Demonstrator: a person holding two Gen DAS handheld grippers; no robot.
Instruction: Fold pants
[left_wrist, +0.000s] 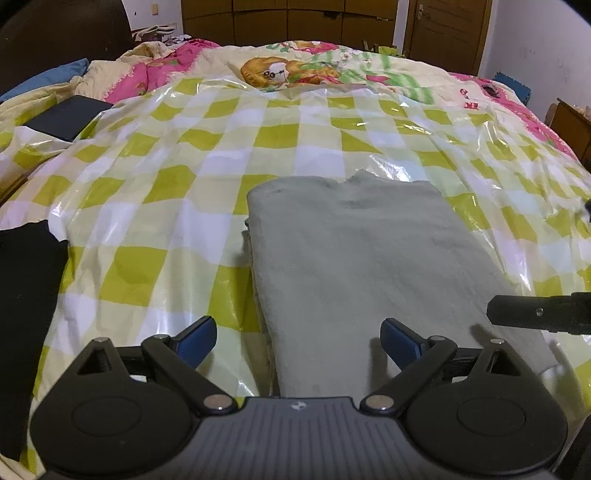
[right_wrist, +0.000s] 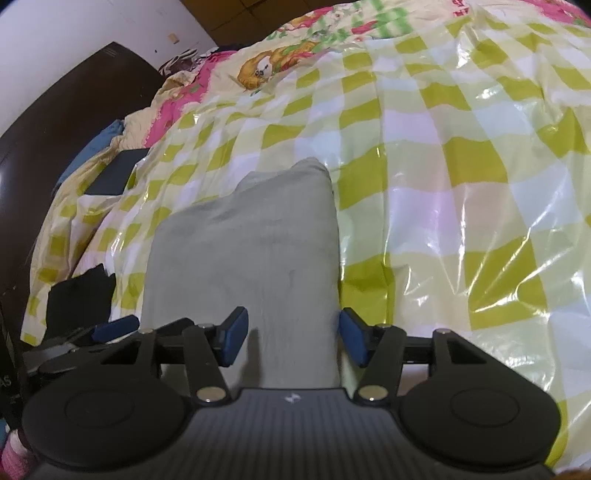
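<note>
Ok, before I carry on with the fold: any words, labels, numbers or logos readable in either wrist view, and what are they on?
"AS": white letters on a dark object at the left edge of the right wrist view, cut off by the frame.
Red characters on the bedspread: too blurred to read.
White emblem on the body of the left gripper, and the same on the right gripper: a logo, no letters.

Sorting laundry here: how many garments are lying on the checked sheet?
2. The folded grey pants lie mid-sheet, in front of both grippers; a black garment lies at the sheet's left edge, partly cut off in both views. Others may lie out of frame.
</note>
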